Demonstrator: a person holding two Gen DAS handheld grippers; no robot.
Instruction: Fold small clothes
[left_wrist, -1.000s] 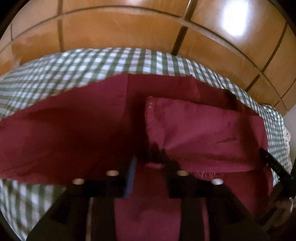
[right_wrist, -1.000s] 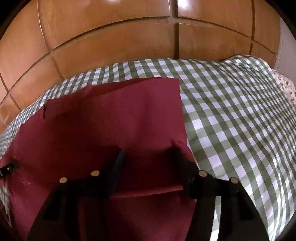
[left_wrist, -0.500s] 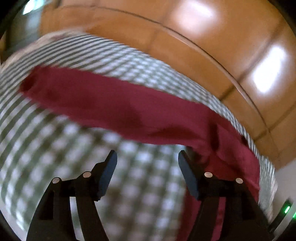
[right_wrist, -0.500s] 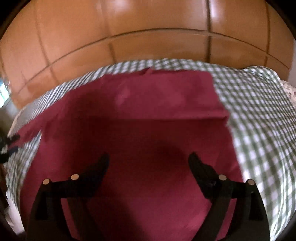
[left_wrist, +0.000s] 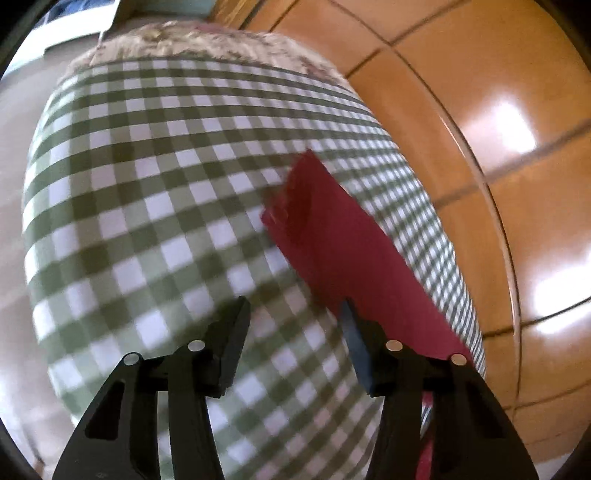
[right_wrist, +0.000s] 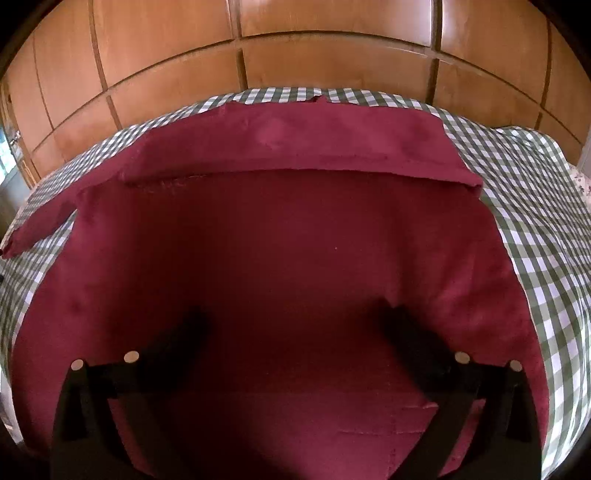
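Cloth (right_wrist: 280, 266) on checked cover (right_wrist: 532, 206), far edge folded over; left gripper (left_wrist: 291, 321) closing, empty, right gripper (right_wrist: 295, 332) opening, empty above it; next likely regrasp loose left strip

Left wrist view: motion blur across the checked cloth (left_wrist: 147, 206), white glare patches on the glossy wooden panels (left_wrist: 517, 122) — strong barrel distortion, black corner vignette. Right wrist view: sharper, dimmer — near red garment (right_wrist: 295, 266) in shadow.
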